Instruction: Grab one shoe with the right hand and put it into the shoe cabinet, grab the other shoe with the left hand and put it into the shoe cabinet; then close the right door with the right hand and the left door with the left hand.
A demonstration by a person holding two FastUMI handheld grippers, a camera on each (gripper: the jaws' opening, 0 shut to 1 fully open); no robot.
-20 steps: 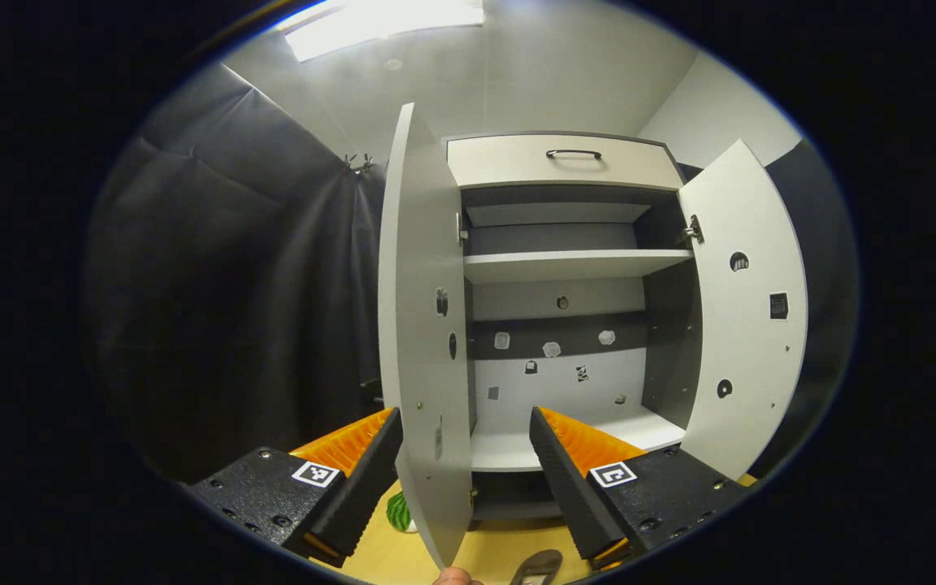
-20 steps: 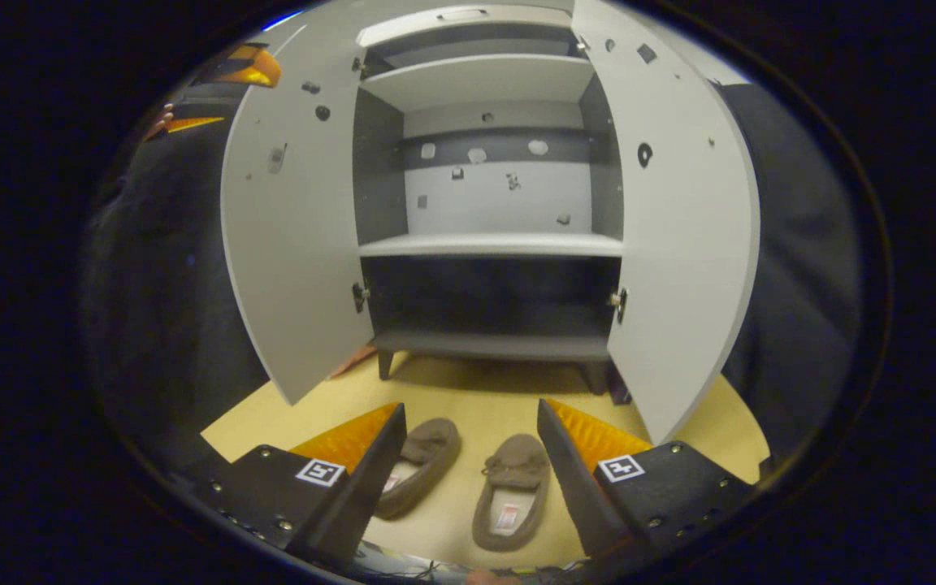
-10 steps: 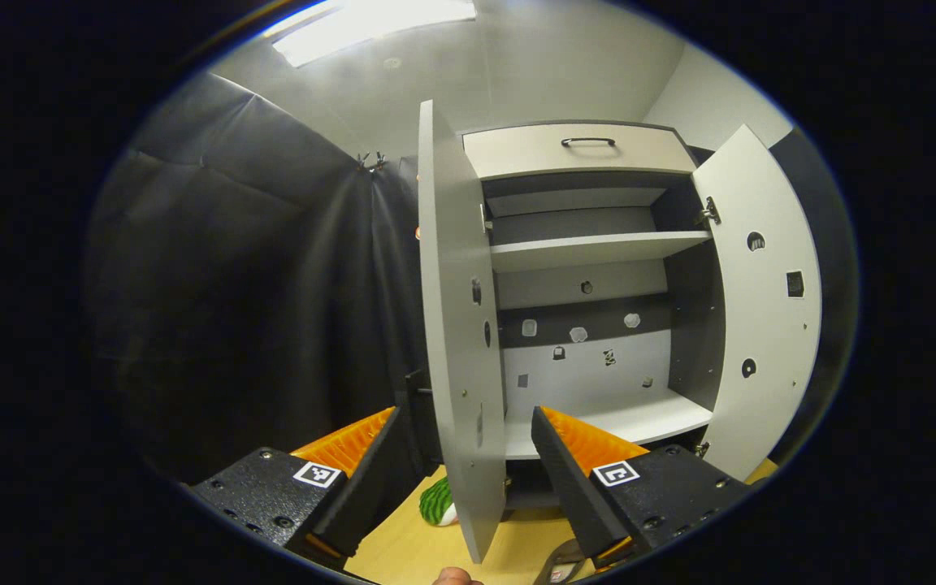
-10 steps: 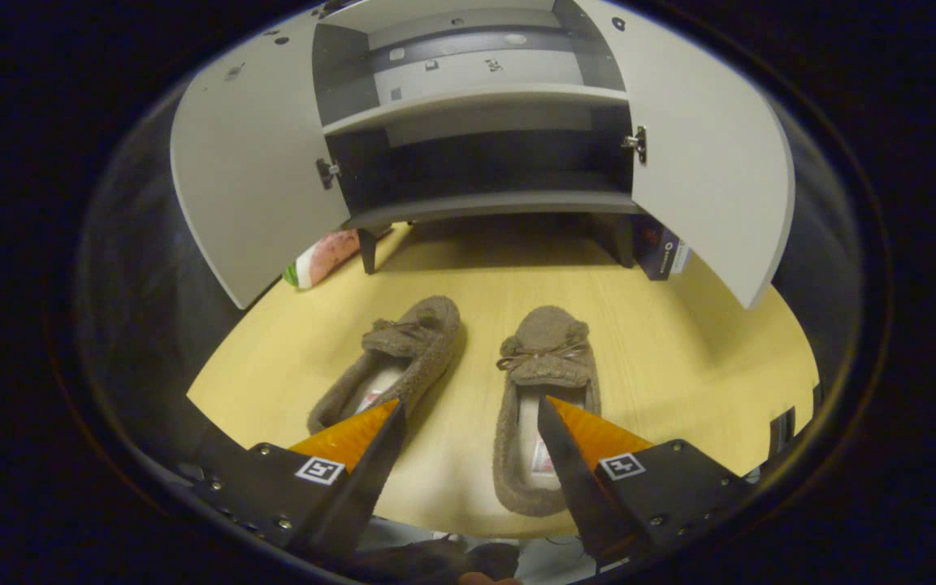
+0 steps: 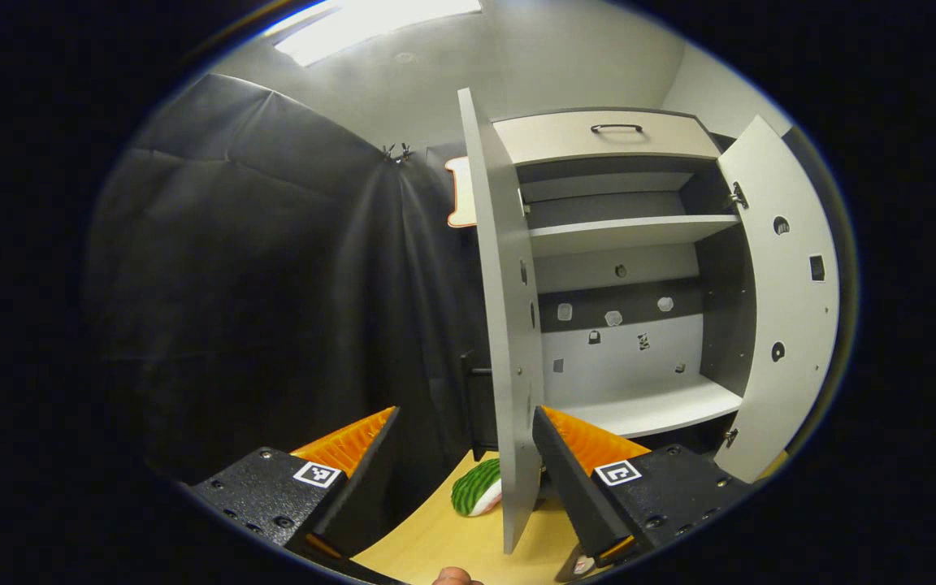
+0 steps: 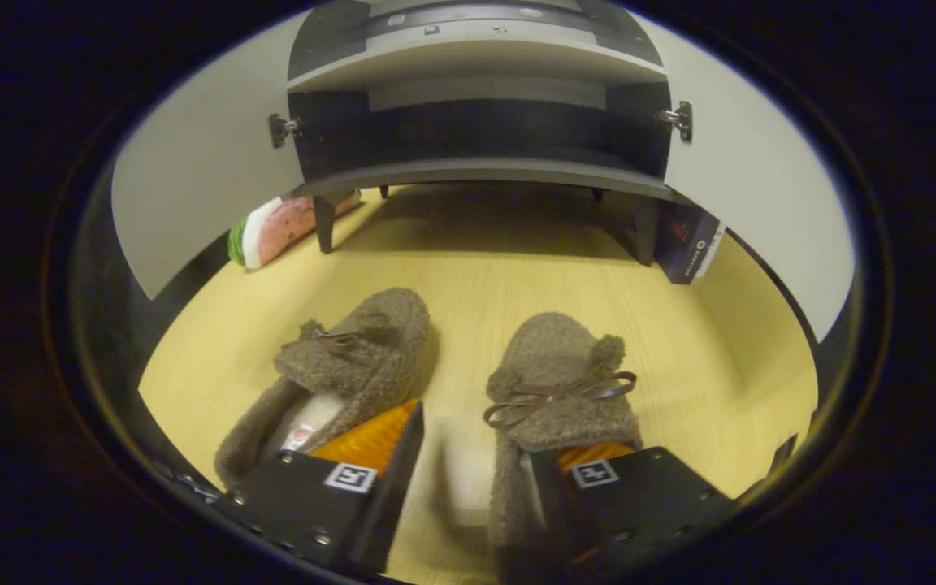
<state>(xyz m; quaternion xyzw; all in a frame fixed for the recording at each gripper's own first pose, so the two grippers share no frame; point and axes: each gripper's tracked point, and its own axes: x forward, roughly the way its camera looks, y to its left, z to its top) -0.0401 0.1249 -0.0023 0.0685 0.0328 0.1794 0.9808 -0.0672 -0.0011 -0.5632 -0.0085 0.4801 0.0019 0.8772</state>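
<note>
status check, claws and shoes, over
Right claw open, straddling side wall of right fuzzy brown slipper. Left claw open, idle by grey cabinet door. Other slipper on floor. Path clear.

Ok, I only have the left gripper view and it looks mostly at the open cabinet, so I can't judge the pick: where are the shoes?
Observer: In the right gripper view, the left slipper and the right slipper, both brown and fuzzy, lie side by side on the yellow wooden surface in front of the cabinet, toes toward it.
Operator: Is the right tool on one?
Observer: The right tool is open. One finger is inside the right slipper's opening, and the other is outside it, toward the left slipper.
Operator: Anything in the bottom compartment?
Observer: The bottom compartment is dark, and I see no shoe in it.
</note>
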